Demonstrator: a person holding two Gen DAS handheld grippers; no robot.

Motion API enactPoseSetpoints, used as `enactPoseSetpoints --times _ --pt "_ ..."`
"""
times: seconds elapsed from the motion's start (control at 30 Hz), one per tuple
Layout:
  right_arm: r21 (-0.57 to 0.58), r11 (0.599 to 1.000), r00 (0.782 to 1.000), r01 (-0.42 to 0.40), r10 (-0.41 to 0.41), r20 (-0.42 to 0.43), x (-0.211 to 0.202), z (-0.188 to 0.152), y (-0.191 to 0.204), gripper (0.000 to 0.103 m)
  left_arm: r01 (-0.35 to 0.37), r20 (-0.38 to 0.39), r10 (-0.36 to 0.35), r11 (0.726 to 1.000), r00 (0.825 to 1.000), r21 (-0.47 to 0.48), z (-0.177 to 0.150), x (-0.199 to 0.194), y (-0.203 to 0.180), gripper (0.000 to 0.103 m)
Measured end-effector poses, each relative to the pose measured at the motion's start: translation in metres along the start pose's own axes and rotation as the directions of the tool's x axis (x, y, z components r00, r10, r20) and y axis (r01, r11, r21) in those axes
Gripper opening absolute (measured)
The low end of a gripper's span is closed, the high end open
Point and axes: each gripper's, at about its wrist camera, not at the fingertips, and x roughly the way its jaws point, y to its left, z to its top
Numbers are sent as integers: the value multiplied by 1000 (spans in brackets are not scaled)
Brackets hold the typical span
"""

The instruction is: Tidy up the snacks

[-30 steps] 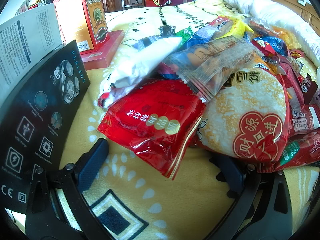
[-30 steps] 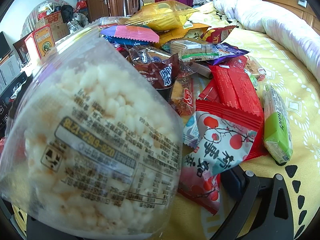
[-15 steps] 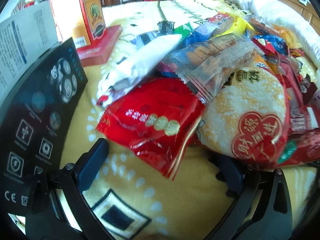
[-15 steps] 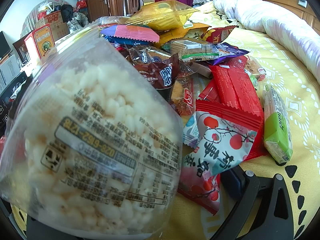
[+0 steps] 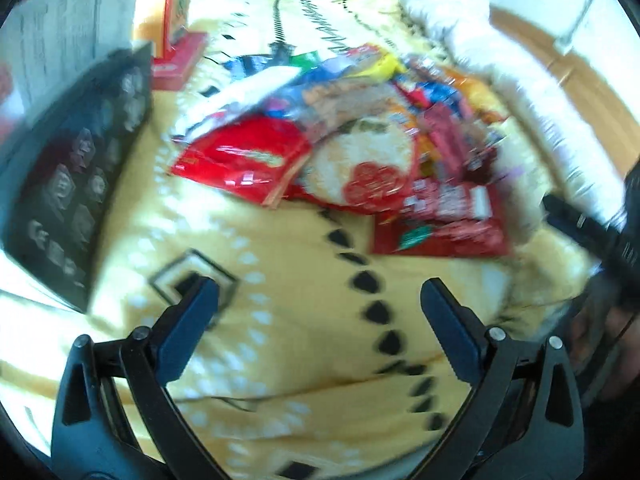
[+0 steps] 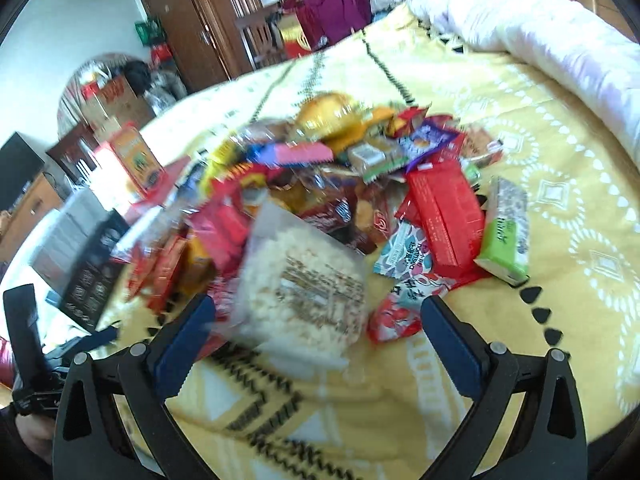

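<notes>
- Left gripper (image 5: 319, 294) stood wide apart over bare yellow blanket (image 5: 304, 248), nothing between the fingers (image 5: 192, 320).
- Right gripper (image 6: 318, 312) likewise spread wide, gripping nothing.
- Clear rice-cracker pack (image 6: 304, 292) lay tilted on the blanket just ahead of the right gripper, between the fingertips' lines but apart from both pads; blurred.
- Snack pile (image 6: 360, 184) heaped mid-blanket beyond that pack: red packet (image 6: 444, 216), green bar (image 6: 504, 236) at the pile's right edge, pink wrapper (image 6: 300, 154), yellow bag (image 6: 332, 116) at the far side.
- In the left wrist view, same pile seen well ahead of the fingers: red bag (image 5: 244, 160) at the near left edge, round rice cracker (image 5: 360, 168) beside and touching it, flat red packet (image 5: 440, 220) nearest on the right.
- Black box (image 5: 76, 176) stood on edge at the left of the blanket, white box (image 5: 68, 48) behind it, orange carton (image 5: 168, 4) further back on a red box (image 5: 180, 60).
- White duvet (image 6: 540, 36) bunched along the right of the bed.
- Much of the left wrist view smeared by blur; small print unreadable.
</notes>
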Motion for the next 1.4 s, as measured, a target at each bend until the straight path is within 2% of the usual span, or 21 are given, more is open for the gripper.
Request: enactPoseSetpoints --times 0.07,0.13,0.2,0.33,0.37,0.43,0.47,0.5,0.57,0.63,0.67,0.73,0.87,0.97,1.07,1.17,1.2,1.23,1.3,1.33,1.4 --pt "12 1000 1000 -19 19 5 -10 -8 3 103 85 -35 -88 994 996 -70 12 7 -1 99" --pt "16 999 999 -33 33 3 -18 -13 6 103 146 -39 -155 974 987 -172 22 15 2 99" --pt "7 999 999 -38 38 -2 -20 -11 11 103 156 -49 -173 958 984 -241 29 27 -1 99" --pt "2 998 998 -60 60 -30 -18 -19 13 103 179 -55 -205 936 977 -304 44 51 -8 99" --pt "4 998 997 -65 65 -38 -16 -20 13 103 184 -57 -214 926 975 -330 47 56 -7 97" --pt "9 997 996 -76 76 -50 -15 -22 13 103 183 -48 -215 912 976 -367 51 58 -2 87" --pt "9 997 995 -82 82 -52 -17 -22 13 103 175 -45 -205 914 978 -367 50 54 0 75" --pt "7 996 995 -84 84 -49 -18 -22 14 103 165 -37 -191 917 981 -363 51 50 3 69" --pt "-7 996 996 -88 88 -34 -21 -21 17 103 146 15 -150 928 989 -343 49 30 9 71" --pt "-21 996 996 -92 91 -25 -22 -18 19 103 88 56 -73 944 996 -318 47 17 12 72" --pt "-16 995 995 -96 95 -27 -20 -16 18 103 51 58 -35 951 998 -306 43 12 12 70" --pt "10 995 995 -99 99 -29 -15 -12 14 103 36 37 -26 959 999 -282 37 11 7 70" --pt "123 987 993 -108 113 -30 2 1 -6 103 67 5 -67 971 998 -228 17 8 -1 71" --pt "201 968 984 -153 169 -62 23 12 -18 103 113 -20 -118 980 993 -166 10 8 -17 71" --pt "235 958 980 -161 183 -73 42 20 -25 103 187 -55 -195 974 979 -129 8 12 -28 71" --pt "198 969 980 -152 174 -100 54 29 -22 102 255 -104 -274 952 956 -168 8 22 -34 71" --pt "173 975 980 -143 163 -113 56 30 -19 93 268 -112 -289 947 951 -175 8 25 -37 71" --pt "146 977 977 -158 176 -123 56 31 -16 77 280 -120 -304 943 945 -182 8 29 -41 71" --pt "152 963 962 -222 242 -127 52 30 -16 56 298 -134 -326 934 936 -196 8 35 -47 71" --pt "134 966 964 -221 238 -120 48 29 -13 51 303 -138 -335 930 932 -209 7 36 -47 71" --pt "90 972 970 -216 224 -98 36 27 -9 43 288 -138 -319 936 938 -204 8 38 -48 71"
